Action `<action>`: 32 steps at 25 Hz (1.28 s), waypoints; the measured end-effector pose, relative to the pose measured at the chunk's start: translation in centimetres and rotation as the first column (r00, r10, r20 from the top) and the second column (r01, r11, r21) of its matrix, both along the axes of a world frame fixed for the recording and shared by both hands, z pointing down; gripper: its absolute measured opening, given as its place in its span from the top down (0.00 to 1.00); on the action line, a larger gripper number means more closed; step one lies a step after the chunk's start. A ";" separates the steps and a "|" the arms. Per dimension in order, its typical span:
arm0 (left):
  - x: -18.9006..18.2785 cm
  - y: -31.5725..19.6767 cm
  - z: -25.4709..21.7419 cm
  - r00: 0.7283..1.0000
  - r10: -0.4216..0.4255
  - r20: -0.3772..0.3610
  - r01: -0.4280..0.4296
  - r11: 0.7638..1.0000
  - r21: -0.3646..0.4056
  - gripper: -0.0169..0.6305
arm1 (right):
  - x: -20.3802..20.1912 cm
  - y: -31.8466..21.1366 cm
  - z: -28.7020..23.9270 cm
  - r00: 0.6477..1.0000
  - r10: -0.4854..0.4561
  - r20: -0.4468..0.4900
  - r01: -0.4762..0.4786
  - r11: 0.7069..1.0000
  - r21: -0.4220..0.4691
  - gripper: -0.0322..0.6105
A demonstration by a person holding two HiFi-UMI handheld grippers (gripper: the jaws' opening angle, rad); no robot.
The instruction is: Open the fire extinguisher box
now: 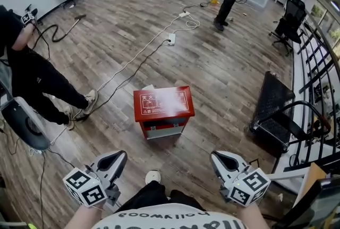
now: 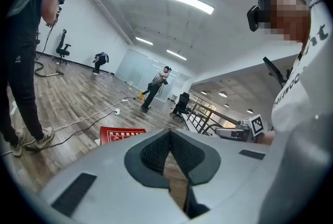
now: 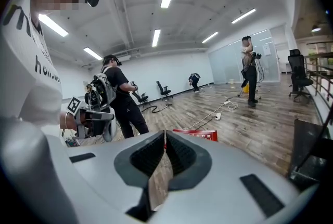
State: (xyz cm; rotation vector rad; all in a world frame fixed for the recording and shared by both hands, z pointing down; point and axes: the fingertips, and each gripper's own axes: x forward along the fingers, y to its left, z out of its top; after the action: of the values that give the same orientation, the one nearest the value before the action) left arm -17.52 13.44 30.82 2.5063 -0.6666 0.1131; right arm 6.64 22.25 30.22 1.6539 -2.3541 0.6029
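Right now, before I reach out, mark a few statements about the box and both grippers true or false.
The fire extinguisher box stands closed on the wooden floor. True.
The left gripper grips the box. False: it is shut, empty, clear of the box.
The right gripper has its jaws wide apart. False: they are together.
A white power strip lies beyond the box. True.
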 end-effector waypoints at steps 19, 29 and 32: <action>0.1 -10.5 -0.2 0.996 0.092 0.005 -0.092 0.996 0.021 0.96 | -2.2 -9.4 0.8 0.998 -0.006 -0.057 0.005 1.000 -0.011 0.93; 2.7 -10.2 -0.3 1.000 0.025 0.011 -0.026 0.999 0.020 0.96 | 0.0 -10.2 1.9 0.985 -0.130 -0.115 0.125 0.991 -0.054 0.93; 4.0 -9.5 -0.3 1.000 -0.014 0.015 0.014 1.000 0.016 0.96 | 1.8 -10.7 1.4 0.972 -0.183 -0.146 0.177 0.983 -0.055 0.93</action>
State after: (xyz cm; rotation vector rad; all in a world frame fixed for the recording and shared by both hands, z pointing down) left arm -13.54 3.93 30.49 2.5180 -0.6936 0.1219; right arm 8.39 11.54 31.67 1.3962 -2.3321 0.4707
